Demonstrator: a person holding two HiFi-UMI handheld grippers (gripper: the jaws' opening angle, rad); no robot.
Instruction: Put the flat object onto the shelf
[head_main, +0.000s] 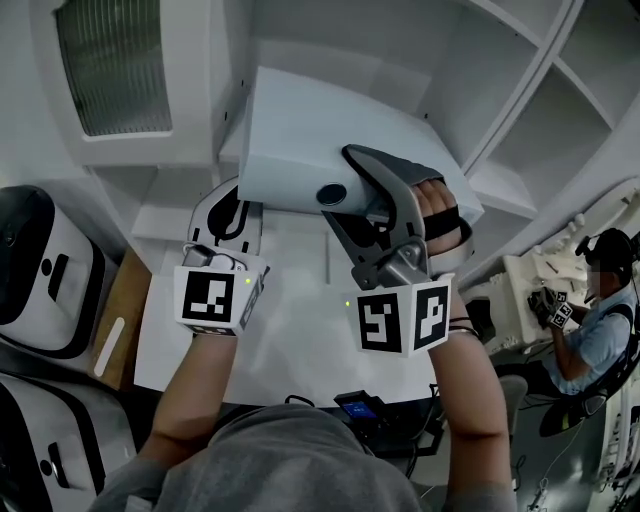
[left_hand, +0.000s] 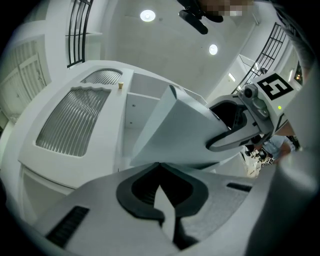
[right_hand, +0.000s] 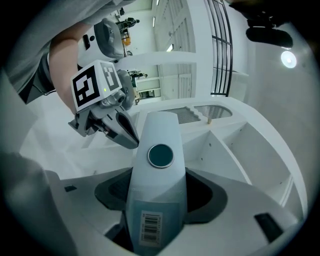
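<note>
While the right tool (right_hand: 157, 196) clamps the flat white box with a round dark disc (head_main: 300, 130) before the white shelf (head_main: 497, 187), the left tool (left_hand: 161, 196), jaws together and empty, sits beside its edge; carrying seems underway, and sliding it level into a compartment likely comes next

— How's the light?
— Cool, greyish, fairly even. Round ceiling lamps (left_hand: 147, 15) glare in both gripper views.
— Sharpness?
— Those views bend strongly, with dark corners. The left hand-held gripper (left_hand: 163, 202) looks soft up close, perhaps out of focus. The head view is clearer, its shadows faint.
</note>
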